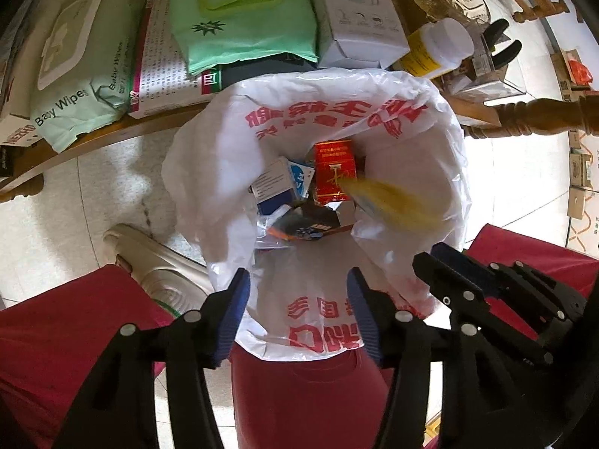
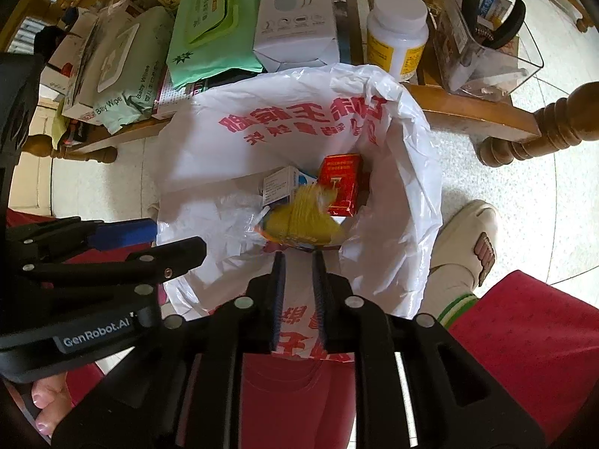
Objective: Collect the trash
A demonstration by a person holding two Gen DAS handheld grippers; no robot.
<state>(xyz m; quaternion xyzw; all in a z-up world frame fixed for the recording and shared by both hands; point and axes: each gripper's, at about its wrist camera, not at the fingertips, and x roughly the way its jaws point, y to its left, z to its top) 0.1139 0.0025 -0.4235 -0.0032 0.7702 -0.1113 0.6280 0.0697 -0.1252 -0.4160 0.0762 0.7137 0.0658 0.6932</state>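
White plastic bag [image 1: 318, 119] already holds boxes; a blurred yellow packet [image 2: 303, 220], seemingly falling, joins them. Left claw [image 1: 297, 314] gapes empty; right claw [image 2: 297, 284] is nearly closed, empty. Clutter remains on the surface [image 2: 468, 108] above.

A white plastic bag [image 1: 374, 119] with red print stands open at the frame's centre. Inside lie a red carton [image 1: 334, 170], tilted, a white and blue box [image 1: 281, 183] to its left and dark wrappers [image 1: 310, 222] below. A blurred yellow packet [image 2: 307, 220] shows over the opening.
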